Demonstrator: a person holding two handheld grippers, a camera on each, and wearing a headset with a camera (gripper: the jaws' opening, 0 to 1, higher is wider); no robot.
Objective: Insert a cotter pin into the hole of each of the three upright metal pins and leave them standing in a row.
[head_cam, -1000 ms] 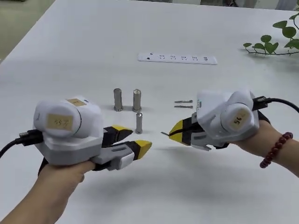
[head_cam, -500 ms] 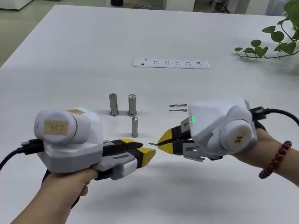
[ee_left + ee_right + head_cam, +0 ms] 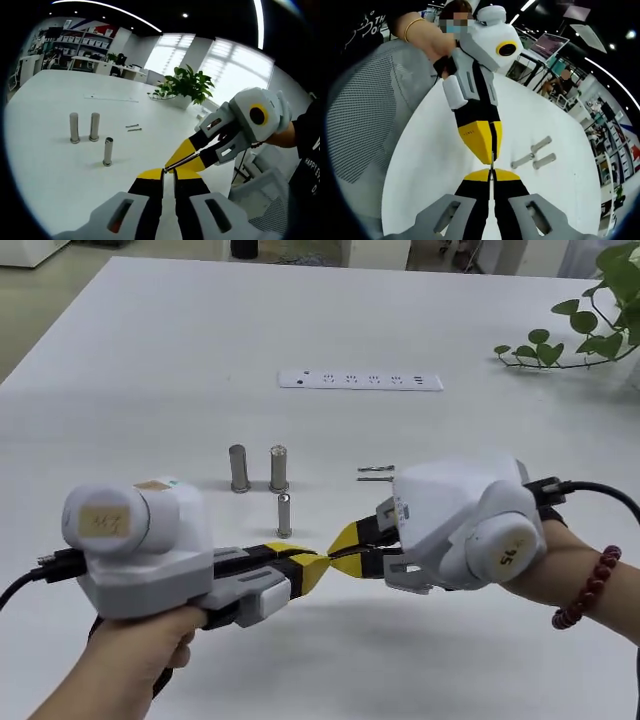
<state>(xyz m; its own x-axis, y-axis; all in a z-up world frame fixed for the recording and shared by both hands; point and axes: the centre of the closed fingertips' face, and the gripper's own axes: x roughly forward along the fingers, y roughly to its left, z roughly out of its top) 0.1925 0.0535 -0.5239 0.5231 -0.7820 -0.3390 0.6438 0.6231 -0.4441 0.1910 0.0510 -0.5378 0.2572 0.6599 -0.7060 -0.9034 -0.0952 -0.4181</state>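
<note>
Yellow-tipped left gripper (image 3: 312,565): was held low over the white tabletop (image 3: 150,370), its jaws drawn nearly together with a slim gap between them; whether they pinched anything could not be told.
Metal pins (image 3: 279,468): three stood upright beyond the grippers, two side by side at the back and the third just in front of the right-hand one.
Held cotter pin (image 3: 180,162): bridged the two grippers above the tabletop, one end clamped in the right gripper (image 3: 342,550), the free end at the left gripper's tips.
Power strip (image 3: 360,381): lay flat farther back.
Spare cotter pins (image 3: 376,473): two lay side by side, right of the metal pins and apart from them.
Right gripper: jaws were closed on the cotter pin, tip to tip with the left gripper.
Plant (image 3: 585,330): its leaves trailed over the far right edge.
</note>
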